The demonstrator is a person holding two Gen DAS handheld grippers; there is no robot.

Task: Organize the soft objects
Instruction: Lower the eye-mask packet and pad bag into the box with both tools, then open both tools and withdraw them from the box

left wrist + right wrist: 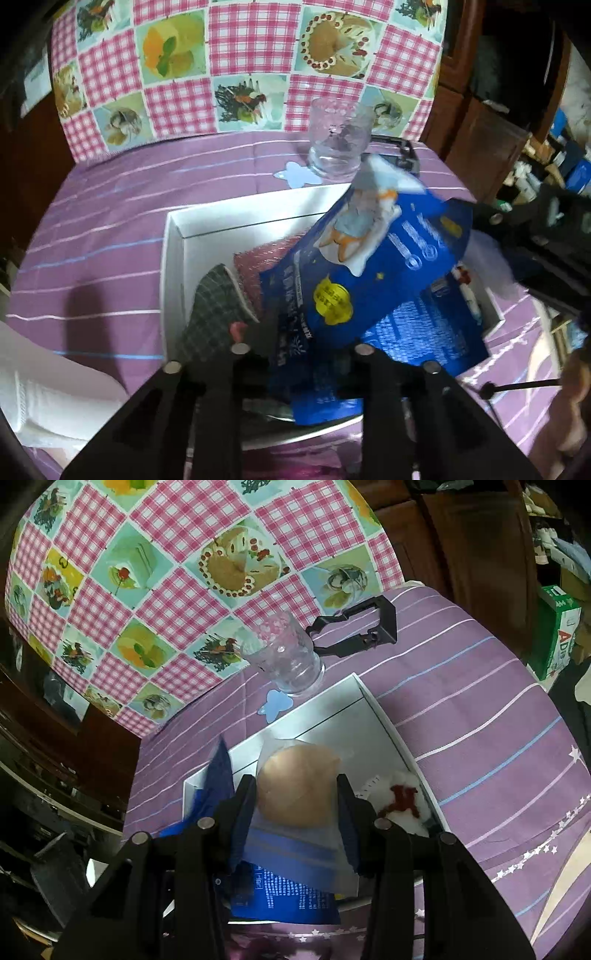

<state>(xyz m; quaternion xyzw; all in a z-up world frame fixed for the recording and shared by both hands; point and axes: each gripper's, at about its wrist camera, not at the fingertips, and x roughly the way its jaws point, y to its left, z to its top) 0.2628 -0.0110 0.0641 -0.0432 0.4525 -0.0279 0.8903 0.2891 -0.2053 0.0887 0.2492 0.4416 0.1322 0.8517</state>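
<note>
Left gripper (301, 341) agape round blue pouch (373, 280) — right gripper (297, 794) clamping bagged bun (297, 788).

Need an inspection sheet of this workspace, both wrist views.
Surface: purple striped cloth on the table.
Job's things: white box holding a blue packet, checked cloth and a white plush; a bagged tan round item above the box.
Clutter: clear glass, black clip.
Grippers: left tongs open around the packet; right tongs shut on the bagged item.
Cables: nothing seen.
Surroundings: checked food-print backdrop, wooden cabinets.
</note>
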